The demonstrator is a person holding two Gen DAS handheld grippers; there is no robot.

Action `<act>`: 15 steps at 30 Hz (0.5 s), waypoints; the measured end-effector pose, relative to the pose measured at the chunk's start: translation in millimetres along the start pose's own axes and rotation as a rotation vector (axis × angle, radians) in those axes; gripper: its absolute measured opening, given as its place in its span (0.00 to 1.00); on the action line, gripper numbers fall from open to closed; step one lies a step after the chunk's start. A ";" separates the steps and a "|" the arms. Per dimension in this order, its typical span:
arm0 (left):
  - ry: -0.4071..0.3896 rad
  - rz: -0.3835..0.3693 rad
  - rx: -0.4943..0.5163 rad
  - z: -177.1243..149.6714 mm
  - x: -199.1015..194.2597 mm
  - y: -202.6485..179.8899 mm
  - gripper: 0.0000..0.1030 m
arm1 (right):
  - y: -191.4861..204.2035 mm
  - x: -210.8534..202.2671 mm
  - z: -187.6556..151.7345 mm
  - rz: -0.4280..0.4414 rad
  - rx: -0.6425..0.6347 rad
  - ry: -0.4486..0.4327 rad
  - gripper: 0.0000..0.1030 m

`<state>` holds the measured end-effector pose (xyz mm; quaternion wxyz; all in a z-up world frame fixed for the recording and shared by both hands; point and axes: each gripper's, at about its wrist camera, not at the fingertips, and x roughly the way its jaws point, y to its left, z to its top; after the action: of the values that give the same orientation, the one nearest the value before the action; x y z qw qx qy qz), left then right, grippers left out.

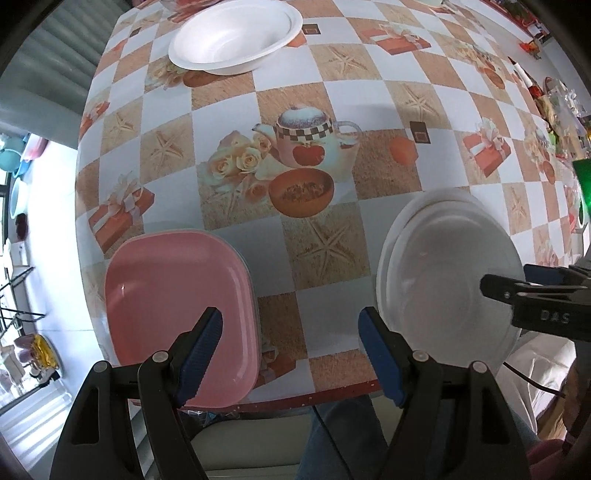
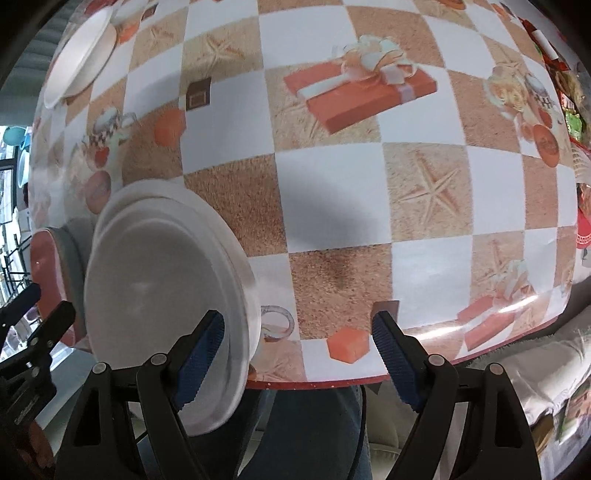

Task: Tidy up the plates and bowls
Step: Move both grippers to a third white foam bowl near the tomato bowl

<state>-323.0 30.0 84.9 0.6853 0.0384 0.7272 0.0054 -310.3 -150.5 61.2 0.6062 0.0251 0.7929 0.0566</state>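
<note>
A stack of pink square plates (image 1: 177,314) lies at the table's near left edge; it also shows in the right wrist view (image 2: 50,273). A stack of white round plates (image 1: 447,273) lies at the near edge to its right, seen closer in the right wrist view (image 2: 159,295). A white bowl (image 1: 236,35) stands alone at the far side, also seen far left (image 2: 79,55). My left gripper (image 1: 291,354) is open and empty over the near edge between the two stacks. My right gripper (image 2: 299,354) is open and empty, its left finger over the white stack's right rim.
The table (image 1: 354,92) has a checkered cloth printed with teapots, gifts and starfish. Bottles and packets (image 1: 546,96) crowd the far right. The right gripper's body (image 1: 535,295) shows over the white stack's right side. A person's legs are below the near table edge.
</note>
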 end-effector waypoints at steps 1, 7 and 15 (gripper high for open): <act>0.002 0.002 0.002 0.8 0.6 -1.3 0.77 | 3.6 2.2 0.3 -0.007 -0.007 0.001 0.81; 0.009 0.011 0.002 4.0 3.8 -0.5 0.77 | 28.3 15.8 4.9 -0.031 -0.041 0.004 0.81; 0.018 0.014 -0.021 12.6 6.7 12.0 0.77 | 44.4 17.1 28.0 -0.046 -0.062 -0.001 0.81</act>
<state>-310.2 41.8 78.1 0.6791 0.0362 0.7329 0.0182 -289.1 -102.9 42.8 0.6081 -0.0118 0.7909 0.0675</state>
